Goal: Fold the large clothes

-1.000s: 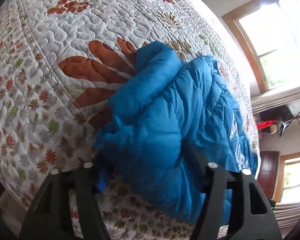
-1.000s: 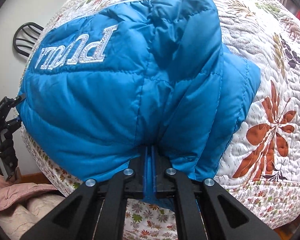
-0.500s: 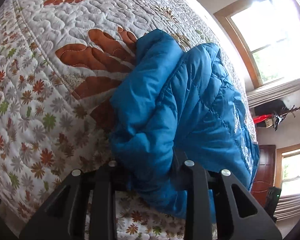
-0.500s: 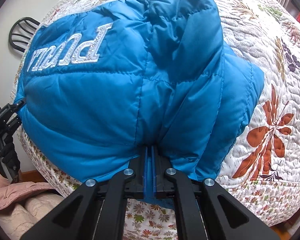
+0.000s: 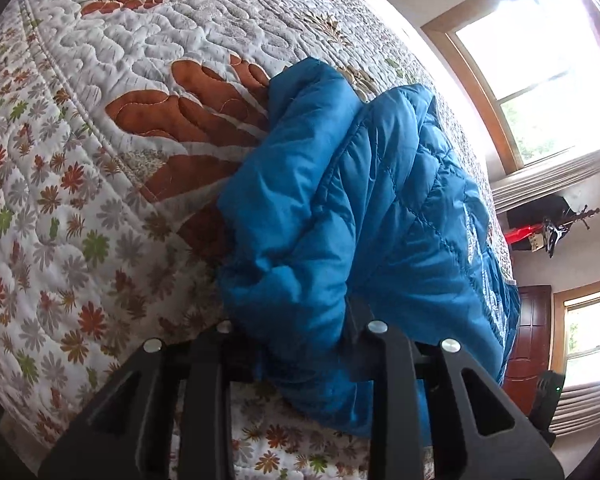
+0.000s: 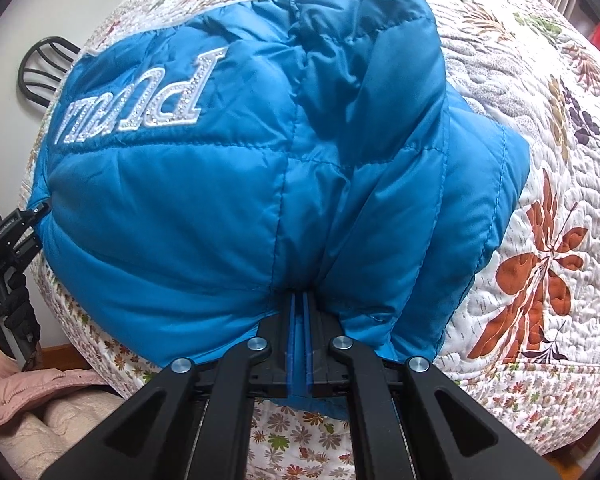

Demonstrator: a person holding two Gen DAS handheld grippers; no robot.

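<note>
Right gripper [image 6: 299, 312] clamped tight on hem of puffy blue quilted jacket [image 6: 260, 184]; left gripper [image 5: 296, 340] closing on bunched corner. Jacket stretched crosswise along near edge of floral quilted bedspread [image 5: 100, 160], white lettering upside down. Bare quilt beyond.

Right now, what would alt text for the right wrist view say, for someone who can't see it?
A puffy blue jacket with white lettering lies on a floral quilt, its near edge pinched between the shut black fingers of the right gripper. A pink garment sits low at the left edge.
</note>
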